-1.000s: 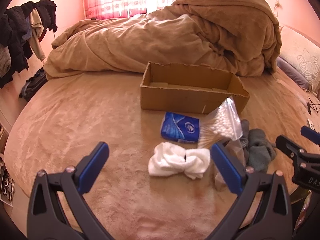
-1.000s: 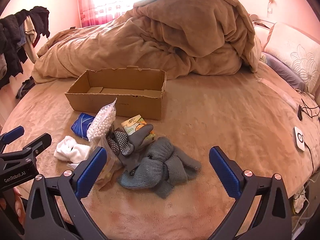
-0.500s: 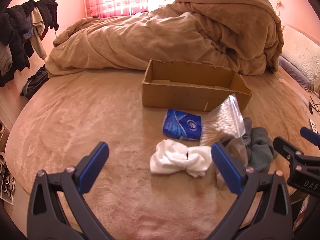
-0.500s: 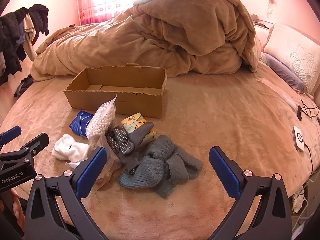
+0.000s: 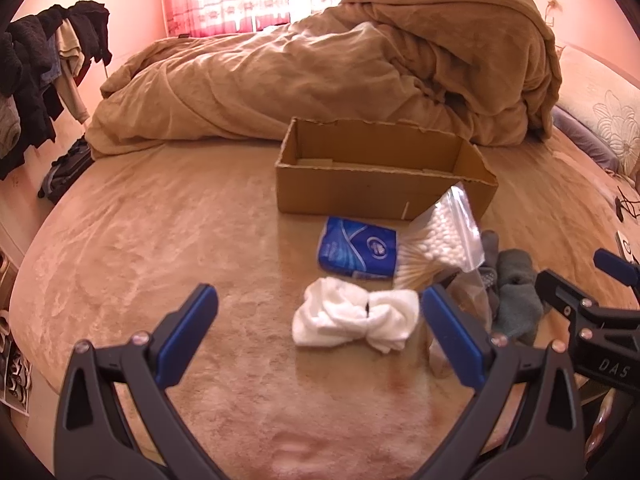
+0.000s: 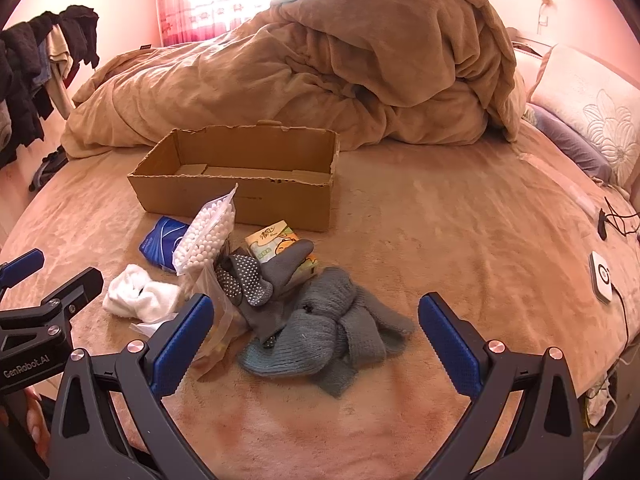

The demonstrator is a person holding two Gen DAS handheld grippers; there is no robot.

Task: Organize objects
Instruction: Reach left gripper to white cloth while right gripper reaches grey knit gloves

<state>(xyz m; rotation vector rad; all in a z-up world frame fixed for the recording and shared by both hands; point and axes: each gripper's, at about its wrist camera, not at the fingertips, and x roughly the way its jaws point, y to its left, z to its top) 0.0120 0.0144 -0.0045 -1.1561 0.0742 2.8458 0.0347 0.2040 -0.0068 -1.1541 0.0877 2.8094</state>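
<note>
**Loose things heaped before an empty box**

On the tan plush bed cover, toward its near edge, the things I mean to tidy lie bunched in front of the open brown cardboard box [image 5: 384, 184], which sits further in with its mouth up and nothing visible inside. I judge the box to be the destination, so nothing is sorted yet.

Between the fingers of my left gripper [image 5: 318, 330], just ahead of the tips, lies the knotted white cloth [image 5: 352, 320]; its jaws stand wide apart, holding nothing. Beyond the cloth sit the blue tissue pack [image 5: 358, 250] and the clear zip bag of cotton swabs [image 5: 444, 236], which leans up against the pile.

My right gripper [image 6: 314, 340] is spread wide too, empty, with the grey-blue knitted garment [image 6: 320, 340] just past its tips. Dark grey dotted socks [image 6: 256, 280] overlap that knit, and a yellow printed tissue packet [image 6: 272, 242] is partly buried beneath them.

The cloth looks the easiest first pick: alone, soft, already framed.
</note>
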